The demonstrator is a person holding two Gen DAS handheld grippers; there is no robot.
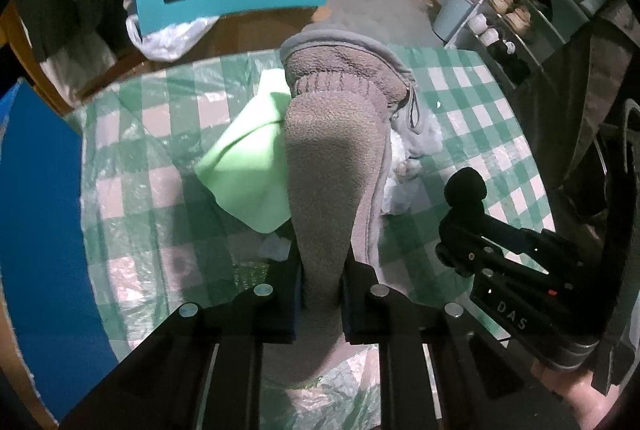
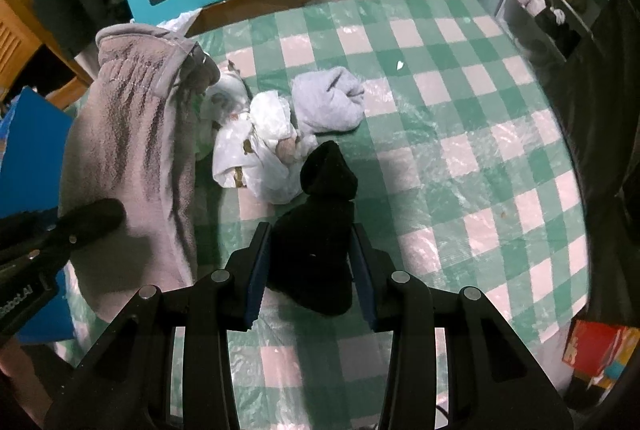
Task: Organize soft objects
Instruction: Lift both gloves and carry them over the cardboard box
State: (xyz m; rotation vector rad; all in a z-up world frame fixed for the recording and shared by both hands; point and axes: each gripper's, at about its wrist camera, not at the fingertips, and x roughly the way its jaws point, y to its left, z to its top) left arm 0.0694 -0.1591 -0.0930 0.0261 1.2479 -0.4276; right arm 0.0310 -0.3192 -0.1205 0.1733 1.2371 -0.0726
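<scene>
Left claw (image 1: 320,290) clenched on a limp grey fleece garment (image 1: 336,157) dangling over the checked desk (image 1: 480,101); right claw (image 2: 310,270) grasping a black sock (image 2: 320,222); both look light, floppy, best pinched at an edge

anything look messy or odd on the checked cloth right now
Yes. Soft things lie in a loose heap, not sorted: a crumpled white bag, a balled pale blue cloth and a green cloth. The cloth's plastic cover is wrinkled. No damage shows.
</scene>
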